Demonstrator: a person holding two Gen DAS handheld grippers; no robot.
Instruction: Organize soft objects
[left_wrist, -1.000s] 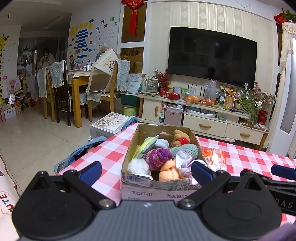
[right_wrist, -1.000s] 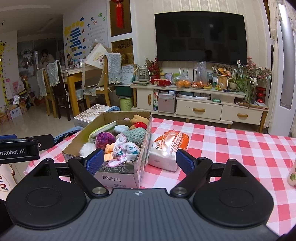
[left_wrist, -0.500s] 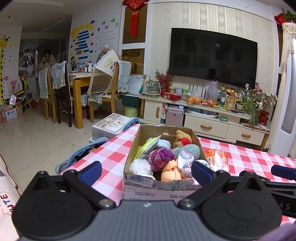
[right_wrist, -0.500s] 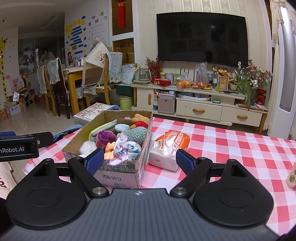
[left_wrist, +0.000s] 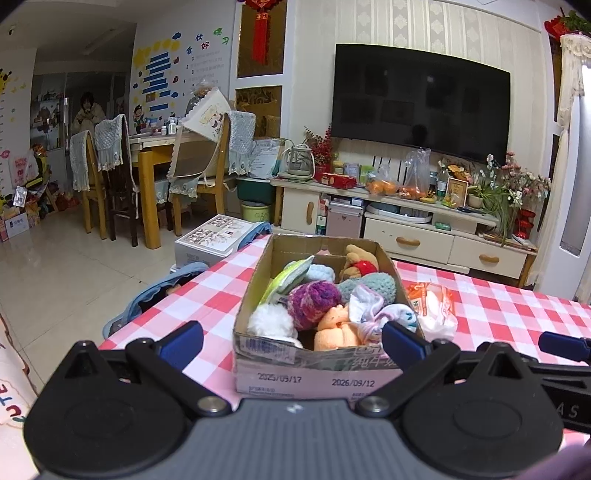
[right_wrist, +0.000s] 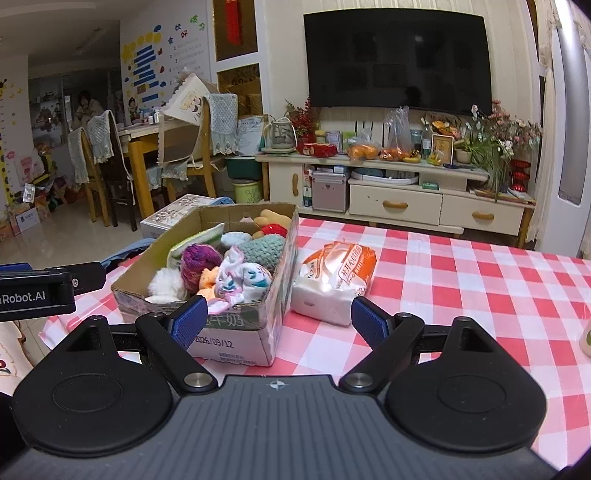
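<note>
Honestly, the checked table (right_wrist: 461, 280) has loads of free room to the right, while its left edge drops off close beside the cardboard box (left_wrist: 314, 373), so I'd do any moving on the right side. The box is packed with soft toys and yarn balls (left_wrist: 314, 301), and a tissue pack (right_wrist: 334, 282) sits just beside its right wall. That fits either a finished sort or one about to get unpacked. Left gripper (left_wrist: 291, 338) and right gripper (right_wrist: 279, 321) both hover spread apart, holding nothing.

Left hand-held gripper (left_wrist: 291, 341) spread wide and empty, right hand-held gripper (right_wrist: 279, 319) likewise, both level, side by side
</note>
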